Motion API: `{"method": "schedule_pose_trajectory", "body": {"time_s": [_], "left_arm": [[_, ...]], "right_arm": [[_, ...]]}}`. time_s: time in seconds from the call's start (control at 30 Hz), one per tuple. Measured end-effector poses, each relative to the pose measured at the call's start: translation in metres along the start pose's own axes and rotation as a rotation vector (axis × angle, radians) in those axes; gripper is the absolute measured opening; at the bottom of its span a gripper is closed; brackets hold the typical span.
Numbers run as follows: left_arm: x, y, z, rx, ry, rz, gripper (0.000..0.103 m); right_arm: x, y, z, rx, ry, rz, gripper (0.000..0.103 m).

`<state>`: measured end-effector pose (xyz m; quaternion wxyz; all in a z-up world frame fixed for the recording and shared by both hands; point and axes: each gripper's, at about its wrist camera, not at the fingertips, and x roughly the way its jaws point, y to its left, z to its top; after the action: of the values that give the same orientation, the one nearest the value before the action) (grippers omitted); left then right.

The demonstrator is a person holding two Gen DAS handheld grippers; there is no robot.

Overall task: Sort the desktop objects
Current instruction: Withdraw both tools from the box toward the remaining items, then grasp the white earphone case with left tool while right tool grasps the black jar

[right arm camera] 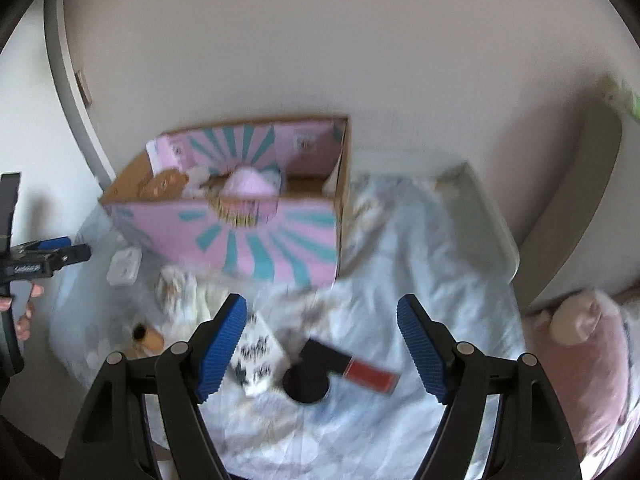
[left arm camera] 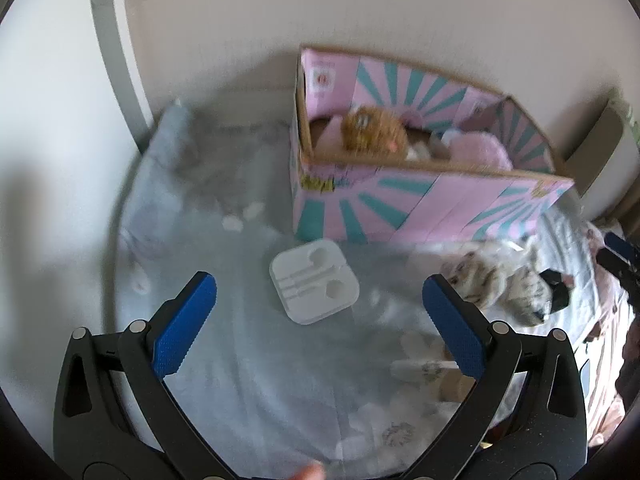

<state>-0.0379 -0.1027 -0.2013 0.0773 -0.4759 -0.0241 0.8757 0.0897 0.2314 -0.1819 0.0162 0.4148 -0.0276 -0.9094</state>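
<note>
Both views motion-blurred. Box (left arm camera: 420, 208) contents smeared: brown plush (left arm camera: 372, 132) plus pale lumps, unreadable. Patterned bundle (left arm camera: 504, 284) by box can't be identified. Left gripper (right arm camera: 48, 258) cut off at frame edge, jaws unclear

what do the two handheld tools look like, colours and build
Both match. The left tool and right tool each have two black plastic arms with triangular cut-outs and round silver pivot pins. Each finger ends in a ridged blue pad. In the right wrist view the left tool's black body carries small white lettering, too blurred to read.
</note>
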Motion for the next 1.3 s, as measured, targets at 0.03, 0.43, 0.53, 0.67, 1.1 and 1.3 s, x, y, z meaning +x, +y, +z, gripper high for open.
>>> {"method": "schedule_pose_trajectory", "body": {"time_s": [0.03, 0.43, 0.53, 0.67, 1.1, 1.3], "left_arm": [[0.006, -0.001, -0.002, 0.004, 0.006, 0.009, 0.103], [0.051, -0.003, -0.015, -0.025, 0.026, 0.025, 0.086], [0.054, -0.003, -0.016, -0.026, 0.024, 0.029, 0.084], [0.062, -0.003, -0.017, -0.024, 0.043, 0.043, 0.073], [0.055, -0.001, -0.015, -0.026, 0.029, 0.055, 0.062], [0.036, -0.005, -0.01, -0.025, 0.003, 0.045, 0.061]], "right_arm": [[0.002, 0.001, -0.005, 0.003, 0.001, -0.001, 0.074], [0.035, 0.012, -0.06, -0.028, 0.064, -0.015, 0.049], [0.04, 0.012, -0.062, -0.038, 0.063, -0.021, 0.044], [0.043, 0.012, -0.064, -0.051, 0.058, -0.021, 0.04], [0.036, 0.013, -0.068, -0.07, 0.044, -0.025, 0.032], [0.023, 0.011, -0.058, -0.06, 0.017, -0.024, 0.032]]}}
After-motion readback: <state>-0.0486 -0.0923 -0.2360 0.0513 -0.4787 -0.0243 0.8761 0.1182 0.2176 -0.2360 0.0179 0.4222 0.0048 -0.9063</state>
